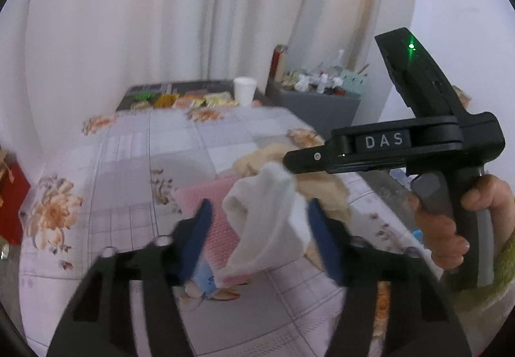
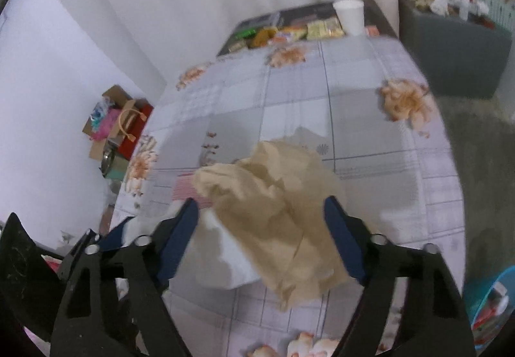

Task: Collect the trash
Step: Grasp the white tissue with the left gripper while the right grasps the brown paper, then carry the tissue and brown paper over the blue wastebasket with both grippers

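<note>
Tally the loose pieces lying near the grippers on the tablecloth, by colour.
White tissue: 1
Tan crumpled paper: 1
Pink napkin: 1
Total: 3

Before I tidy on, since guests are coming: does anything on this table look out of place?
Yes. Crumpled paper litters the near end of the floral tablecloth: a tan wad, a white tissue and a pink napkin beneath. Wrappers crowd the far end beside a white cup.
</note>
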Demonstrator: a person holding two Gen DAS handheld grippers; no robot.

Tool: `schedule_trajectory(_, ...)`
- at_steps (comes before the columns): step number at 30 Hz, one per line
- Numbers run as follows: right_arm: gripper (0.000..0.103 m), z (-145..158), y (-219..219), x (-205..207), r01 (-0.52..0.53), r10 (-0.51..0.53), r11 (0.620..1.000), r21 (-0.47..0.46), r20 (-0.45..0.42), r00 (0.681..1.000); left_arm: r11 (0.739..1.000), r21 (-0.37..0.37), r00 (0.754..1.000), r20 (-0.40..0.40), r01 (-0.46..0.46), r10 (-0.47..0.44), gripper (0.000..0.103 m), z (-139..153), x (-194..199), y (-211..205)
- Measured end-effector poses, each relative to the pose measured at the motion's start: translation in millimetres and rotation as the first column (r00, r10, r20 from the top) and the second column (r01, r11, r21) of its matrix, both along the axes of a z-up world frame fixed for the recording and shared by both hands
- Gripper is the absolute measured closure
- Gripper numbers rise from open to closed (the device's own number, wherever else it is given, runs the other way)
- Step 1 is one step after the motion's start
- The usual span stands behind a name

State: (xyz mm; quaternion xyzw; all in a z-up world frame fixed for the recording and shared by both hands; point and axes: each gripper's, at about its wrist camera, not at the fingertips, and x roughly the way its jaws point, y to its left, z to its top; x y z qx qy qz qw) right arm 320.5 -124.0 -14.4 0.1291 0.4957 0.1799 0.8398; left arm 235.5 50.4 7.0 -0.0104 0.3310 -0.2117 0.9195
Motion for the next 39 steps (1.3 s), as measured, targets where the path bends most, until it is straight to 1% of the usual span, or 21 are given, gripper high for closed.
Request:
schedule_trajectory(1,0.049,-6,1,3,0.001,0.0,1.0,0.006,-0.017,1.0,1.0,-0.006,1.0,-0.017,-0.005,0.005,0.063,-4,3,1)
schedule_trajectory(2,0.06,-9,1,3,0.001,0.0,1.0,0.015,-0.027,1.0,1.0,-0.012,0.999,-0.031,-0.008,0.008,0.073,-8,5,3)
schedule_trajectory(3,0.072,-11,1,2,0.002,-0.001,1.0,0.019,-0.027,1.0,1.0,-0.017,0.999,-0.038,-0.011,0.01,0.078,-10,6,4)
schedule_trajectory(4,0.077,-11,0,3,0.003,-0.002,1.0,0.022,-0.023,1.0,1.0,-0.024,0.999,-0.043,-0.012,0.011,0.086,-11,6,7)
schedule_trajectory(5,0.086,-10,-1,0,0.003,-0.002,1.0,0.026,-0.014,1.0,0.999,-0.031,0.999,-0.045,-0.012,0.01,0.091,-11,6,8)
schedule_trajectory(6,0.093,-8,-2,0,0.002,-0.002,1.0,0.027,-0.005,1.0,0.999,-0.039,0.999,-0.044,-0.01,0.008,0.092,-11,5,10)
schedule_trajectory(7,0.094,-5,-2,-1,0.0,0.0,1.0,0.025,0.013,1.0,0.999,-0.043,0.999,-0.042,-0.011,0.009,0.095,-11,4,12)
schedule_trajectory(9,0.097,5,-4,-9,0.007,-0.008,1.0,0.013,0.057,0.998,0.998,-0.059,0.999,-0.036,-0.016,0.014,0.096,-8,1,16)
schedule_trajectory(12,0.098,21,-6,-16,0.01,-0.011,1.0,0.008,0.119,0.993,0.995,-0.094,1.0,-0.016,-0.015,0.014,0.097,3,-11,24)
schedule_trajectory(15,0.099,48,-8,-34,0.019,-0.018,1.0,-0.002,0.205,0.979,0.99,-0.141,1.0,0.015,-0.008,0.011,0.097,18,-27,34)
schedule_trajectory(18,0.099,70,-12,-50,0.032,-0.032,0.999,0.005,0.264,0.964,0.982,-0.19,0.999,0.041,-0.002,0.01,0.097,36,-45,45)
schedule_trajectory(21,0.1,95,-19,-74,0.051,-0.055,0.998,0.021,0.323,0.945,0.975,-0.221,0.997,0.073,0.01,0.007,0.097,54,-64,57)
schedule_trajectory(24,0.1,121,-26,-106,0.061,-0.064,0.998,0.019,0.394,0.917,0.967,-0.255,0.994,0.108,0.025,0.003,0.097,74,-86,72)
schedule_trajectory(26,0.1,137,-30,-133,0.063,-0.064,0.998,0.016,0.444,0.894,0.954,-0.298,0.993,0.119,0.04,-0.004,0.097,86,-101,85)
schedule_trajectory(28,0.1,151,-35,-161,0.059,-0.058,0.998,0.013,0.483,0.873,0.945,-0.321,0.992,0.124,0.054,-0.014,0.097,94,-113,94)
schedule_trajectory(30,0.1,161,-39,-182,0.055,-0.053,0.998,0.012,0.508,0.859,0.929,-0.363,0.992,0.125,0.065,-0.021,0.097,102,-125,106)
schedule_trajectory(32,0.1,167,-42,-201,0.047,-0.046,0.999,0.012,0.524,0.851,0.906,-0.416,0.994,0.104,0.08,-0.04,0.097,108,-134,118)
schedule_trajectory(35,0.1,174,-47,-229,0.031,-0.039,0.999,0.024,0.542,0.839,0.874,-0.481,0.997,0.053,0.067,-0.047,0.097,111,-139,134)
schedule_trajectory(37,0.1,180,-51,-246,0.02,-0.037,0.999,0.037,0.553,0.832,0.859,-0.509,0.998,0.037,0.057,-0.044,0.097,112,-144,143)
schedule_trajectory(39,0.1,186,-58,-260,-0.001,-0.038,0.998,0.069,0.556,0.83,0.855,-0.516,0.999,0.032,0.049,-0.038,0.097,112,-148,147)
